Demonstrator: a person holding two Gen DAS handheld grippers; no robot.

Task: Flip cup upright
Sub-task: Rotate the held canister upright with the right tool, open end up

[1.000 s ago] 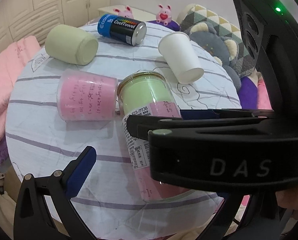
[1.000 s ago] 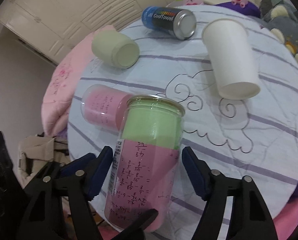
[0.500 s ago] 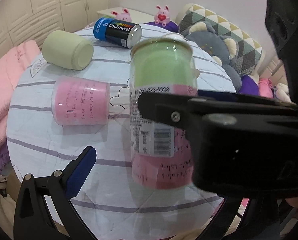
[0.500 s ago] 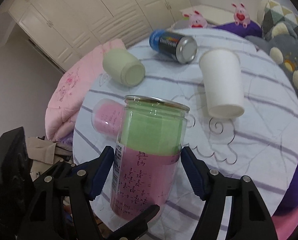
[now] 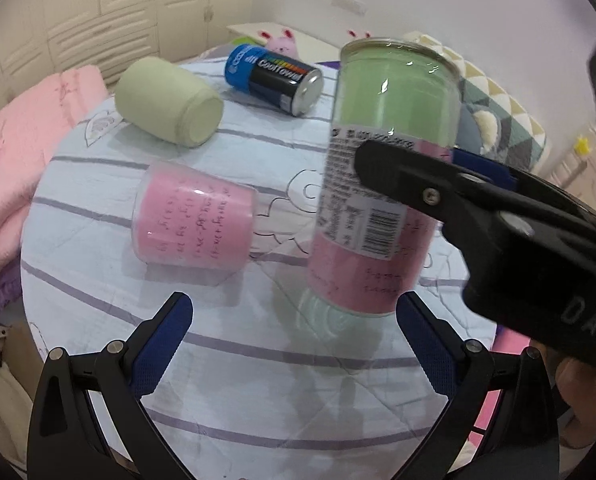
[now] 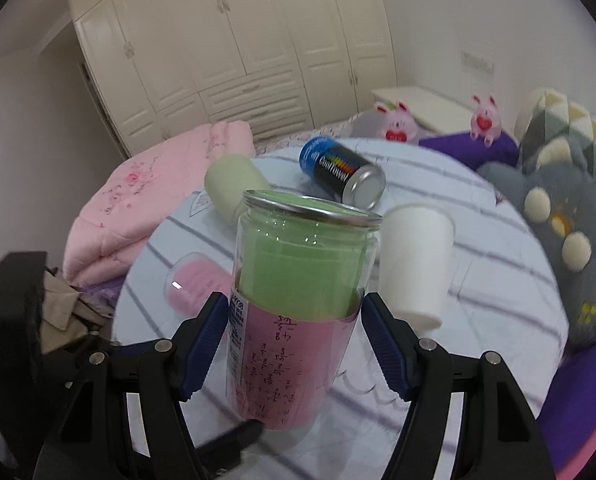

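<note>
A tall clear cup (image 6: pixel 298 312) with green and pink paper lining stands nearly upright, open end up, its base on or just above the round table (image 5: pixel 258 392). My right gripper (image 6: pixel 296 336) is shut on the cup around its middle. The cup also shows in the left wrist view (image 5: pixel 382 176), with the right gripper's black finger (image 5: pixel 438 192) across it. My left gripper (image 5: pixel 294 344) is open and empty, in front of the cup's base.
A pink-lined clear cup (image 5: pixel 194 220), a pale green cup (image 5: pixel 170 104), a blue-black can (image 5: pixel 274 76) and a white paper cup (image 6: pixel 414 260) lie on their sides on the table. Pink bedding (image 6: pixel 158 204) and plush toys (image 6: pixel 558 232) surround it.
The right gripper has tipped the tall cup from lying on its side to nearly upright. The left gripper has stayed open and shifted so both its fingers show.
</note>
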